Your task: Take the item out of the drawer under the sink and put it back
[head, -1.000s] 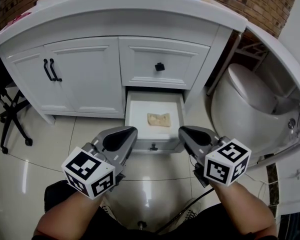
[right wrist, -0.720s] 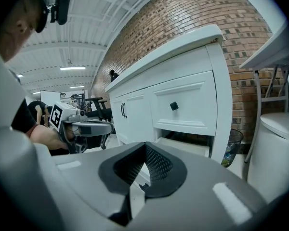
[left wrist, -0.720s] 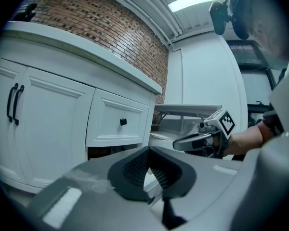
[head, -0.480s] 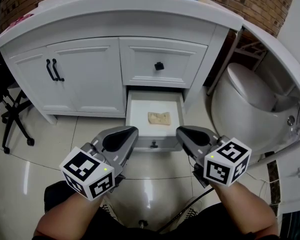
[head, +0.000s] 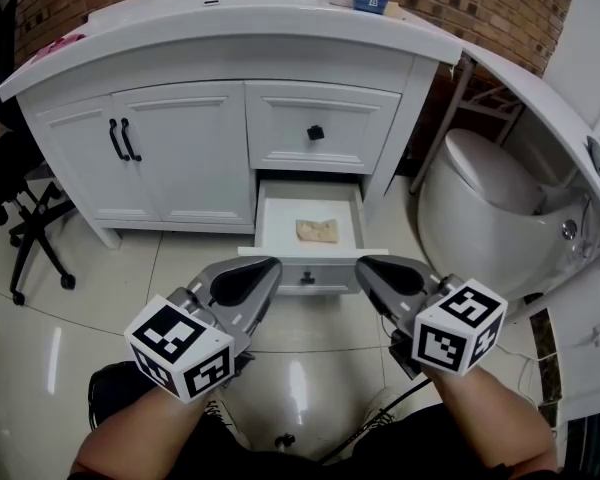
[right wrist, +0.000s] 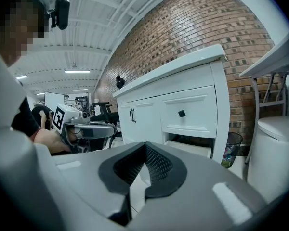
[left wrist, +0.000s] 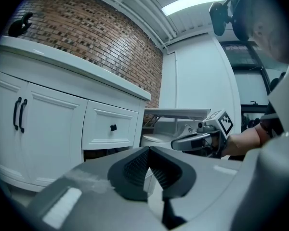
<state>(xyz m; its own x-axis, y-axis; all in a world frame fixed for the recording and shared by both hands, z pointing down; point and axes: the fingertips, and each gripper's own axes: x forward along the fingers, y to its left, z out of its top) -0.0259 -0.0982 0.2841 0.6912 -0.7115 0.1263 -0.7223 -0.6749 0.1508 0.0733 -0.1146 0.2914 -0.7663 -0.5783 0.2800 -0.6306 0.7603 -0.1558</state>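
The low drawer (head: 280,230) under the white sink cabinet (head: 230,43) stands pulled open. A flat tan item (head: 317,231) lies on its white bottom, right of the middle. Both grippers hover over the floor just in front of the drawer front, apart from it. My left gripper (head: 265,267) is shut and empty; its dark pads meet at the tip (left wrist: 148,149). On the other side, my right gripper (head: 364,265) is also shut with nothing held, and its jaws touch (right wrist: 145,144). Each gripper shows in the other's view, the right one (left wrist: 195,139) and the left one (right wrist: 89,130).
Above the open drawer is a shut drawer with a black knob (head: 316,132). Two cupboard doors with black handles (head: 125,139) are to the left. A toilet (head: 485,208) stands at right, an office chair (head: 25,218) at left. A waste bin (right wrist: 229,149) sits beside the cabinet.
The head view has pulled back and tilted up, so more of the countertop shows. Both grippers stay shut and side by side in front of the open drawer; the item has not moved.
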